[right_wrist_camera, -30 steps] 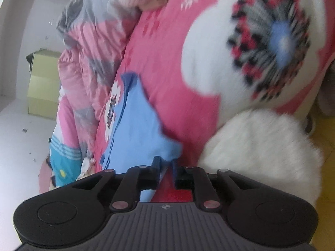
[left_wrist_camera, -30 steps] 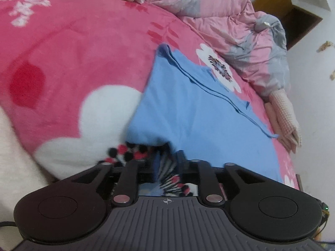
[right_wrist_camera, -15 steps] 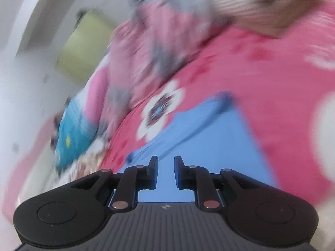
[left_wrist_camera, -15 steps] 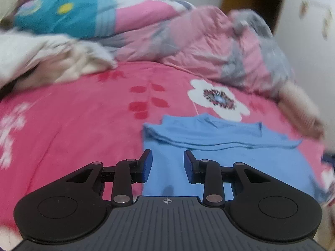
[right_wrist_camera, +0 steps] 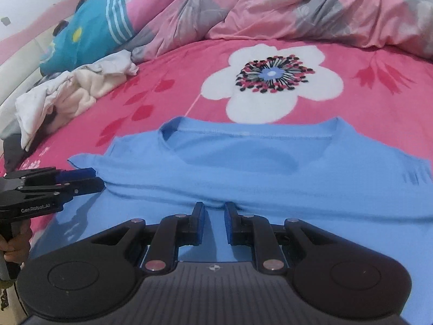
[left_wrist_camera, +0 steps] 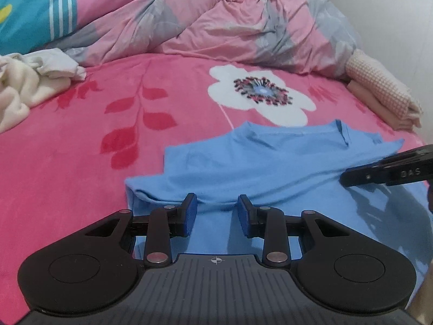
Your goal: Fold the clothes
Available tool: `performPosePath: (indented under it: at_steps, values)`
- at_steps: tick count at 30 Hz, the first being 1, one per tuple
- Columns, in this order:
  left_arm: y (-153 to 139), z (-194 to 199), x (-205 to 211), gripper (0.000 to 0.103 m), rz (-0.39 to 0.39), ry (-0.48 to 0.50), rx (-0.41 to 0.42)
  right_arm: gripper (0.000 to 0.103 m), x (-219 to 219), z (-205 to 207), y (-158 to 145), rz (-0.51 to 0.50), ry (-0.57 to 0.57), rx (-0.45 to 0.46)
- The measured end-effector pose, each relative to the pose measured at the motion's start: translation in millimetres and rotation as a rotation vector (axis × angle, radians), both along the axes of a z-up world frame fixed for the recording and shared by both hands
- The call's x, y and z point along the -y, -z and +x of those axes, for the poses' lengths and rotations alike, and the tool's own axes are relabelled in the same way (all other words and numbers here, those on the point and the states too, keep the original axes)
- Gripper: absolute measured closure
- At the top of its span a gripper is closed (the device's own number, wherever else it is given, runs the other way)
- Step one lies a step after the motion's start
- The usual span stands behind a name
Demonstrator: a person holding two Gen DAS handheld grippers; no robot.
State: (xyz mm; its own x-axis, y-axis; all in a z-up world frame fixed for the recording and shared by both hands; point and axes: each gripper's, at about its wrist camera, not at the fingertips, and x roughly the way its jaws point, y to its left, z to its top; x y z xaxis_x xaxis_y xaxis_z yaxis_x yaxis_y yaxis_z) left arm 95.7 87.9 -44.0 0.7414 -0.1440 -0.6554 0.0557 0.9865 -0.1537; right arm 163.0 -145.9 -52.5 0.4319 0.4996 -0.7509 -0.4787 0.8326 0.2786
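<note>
We see a pink flowered blanket (left_wrist_camera: pixel 81 140) covering the bed, with a rumpled pink and grey quilt (left_wrist_camera: pixel 216 21) along its far edge. The blue shirt (right_wrist_camera: pixel 243 162) lies on the blanket near the front edge, its top part folded down over its lower part. A heap of pale clothes (right_wrist_camera: pixel 67 94) sits at the left edge. The left gripper (left_wrist_camera: pixel 216 205) and the right gripper (right_wrist_camera: pixel 213 210) hover at the fold, jaws apart, gripping nothing.

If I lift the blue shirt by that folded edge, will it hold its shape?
Probably not. The blue shirt looks thin and floppy, draping with soft wrinkles, so it would likely sag. It seems light. The fleecy blanket may drag on it.
</note>
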Motion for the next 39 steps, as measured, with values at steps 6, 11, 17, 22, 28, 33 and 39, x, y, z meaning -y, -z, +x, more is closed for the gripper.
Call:
performPosePath:
  at_steps: [6,11,17,22,28,33,39]
  values:
    - [-0.9,16.3,-32.6,0.071,-0.133,-0.111,0.041,0.086,-2.4,39.3,7.2,0.070,0.074,-0.023]
    - [-4.5,8.3,-59.2,0.070,-0.254,-0.197,0.075,0.086,18.5,61.0,16.9,0.234,0.203,-0.044]
    - [-11.0,-4.8,-74.2,0.055,-0.264,-0.246,0.085,0.085,64.0,53.1,6.6,0.337,0.332,-0.010]
    - [-15.2,-12.3,-83.7,0.044,-0.280,-0.292,0.108,0.084,116.2,31.6,-16.9,0.360,0.405,0.052]
    - [-13.3,-13.0,-86.6,0.041,-0.251,-0.322,0.086,0.062,181.7,-1.1,-37.8,0.247,0.515,0.142]
    - [-16.3,-15.7,-87.5,0.041,-0.233,-0.340,0.073,0.062,209.1,7.0,-25.9,0.193,0.533,0.085]
    - [-29.1,-21.3,-83.4,0.041,-0.135,-0.335,0.065,0.061,191.7,12.9,-24.6,0.194,0.448,0.110]
